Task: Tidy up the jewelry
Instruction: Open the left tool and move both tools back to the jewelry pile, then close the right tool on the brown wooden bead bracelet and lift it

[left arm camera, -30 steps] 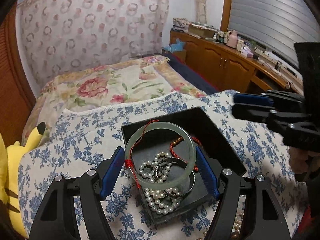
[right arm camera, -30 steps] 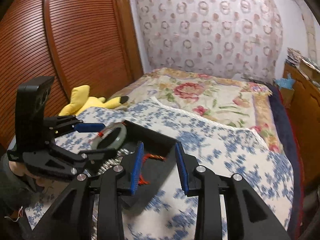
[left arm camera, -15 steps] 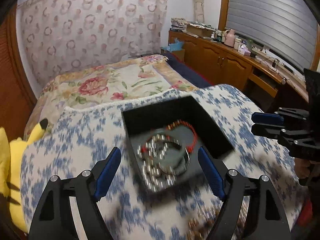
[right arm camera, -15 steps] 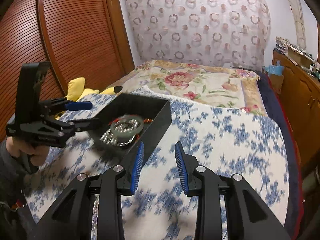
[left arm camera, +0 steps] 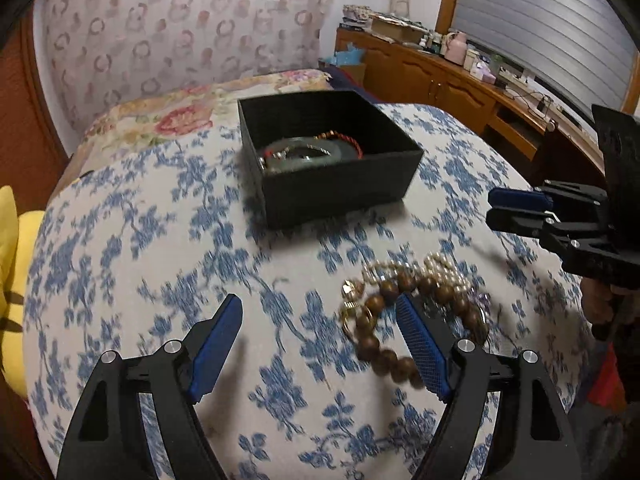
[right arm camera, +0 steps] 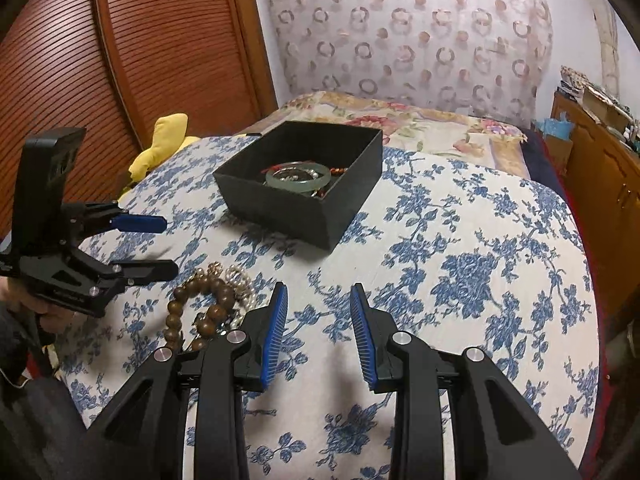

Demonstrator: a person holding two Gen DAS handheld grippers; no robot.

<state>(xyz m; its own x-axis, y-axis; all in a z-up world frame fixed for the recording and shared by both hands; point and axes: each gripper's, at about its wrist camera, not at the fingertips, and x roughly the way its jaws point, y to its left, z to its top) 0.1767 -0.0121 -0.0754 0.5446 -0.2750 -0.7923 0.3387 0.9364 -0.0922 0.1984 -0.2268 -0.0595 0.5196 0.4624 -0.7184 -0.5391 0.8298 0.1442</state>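
A: The left claw (left arm camera: 319, 340) has pulled back from the black box (left arm camera: 340, 192) since a second ago. Back then its fingers framed the green bangle right over the box; now the box sits well ahead on the blue-flowered cover (left arm camera: 160, 240).

B: And the green bangle (right arm camera: 298, 179) lies inside the box, with a red cord bracelet (left arm camera: 344, 138) and something pearly beside it.

A: Left claw, wide open, empty. Its right finger (left arm camera: 420, 344) is just over the brown bead bracelet (left arm camera: 380, 344) lying on the cover.

B: The white pearl strand (left arm camera: 440, 266) is tangled with those brown beads, near gold pieces (left arm camera: 352, 312). All outside the box, between the two claws.

A: The right claw (right arm camera: 318, 336), also parted, nothing between its blue pads (right arm camera: 276, 332). It hangs over bare cover, the bead pile just to its left.

B: Yellow plush toy (right arm camera: 168, 140) at the cover's far edge, by the wooden slatted door (right arm camera: 120, 60).
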